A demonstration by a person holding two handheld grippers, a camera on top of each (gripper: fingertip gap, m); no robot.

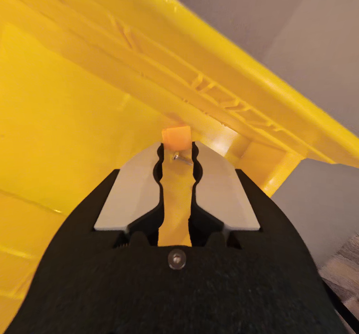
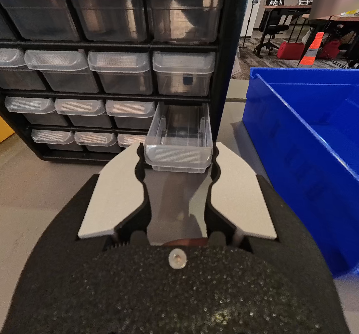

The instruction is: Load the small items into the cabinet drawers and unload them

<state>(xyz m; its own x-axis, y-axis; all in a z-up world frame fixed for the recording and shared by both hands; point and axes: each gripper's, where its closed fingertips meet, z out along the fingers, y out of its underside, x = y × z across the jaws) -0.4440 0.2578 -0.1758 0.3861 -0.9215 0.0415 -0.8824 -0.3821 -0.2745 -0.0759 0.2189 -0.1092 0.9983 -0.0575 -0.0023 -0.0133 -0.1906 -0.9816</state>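
Note:
My left gripper (image 1: 176,145) is inside a yellow bin (image 1: 68,120), near its far wall. Its fingertips are shut on a small orange cube (image 1: 175,137). A small metal screw (image 1: 182,159) lies on the bin floor just under the cube, between the fingers. In the right wrist view a black cabinet (image 2: 223,52) with clear plastic drawers stands on the table. One drawer (image 2: 178,142) at the right of the third row is pulled out and looks empty. My right gripper (image 2: 178,147) is open, with its fingers on either side of that drawer's front, close to it.
A blue bin (image 2: 301,149) stands on the grey table (image 2: 38,179) right of the cabinet. A corner of the yellow bin (image 2: 4,130) shows left of the cabinet. A small blue item (image 2: 187,79) sits in a closed drawer above. Chairs, desks and an orange cone stand far behind. My right fingertips sit around 40 centimeters from my left ones. To reach the drawer (image 2: 178,142) in a straight line is about 5 centimeters for my right fingers, about 35 centimeters for my left.

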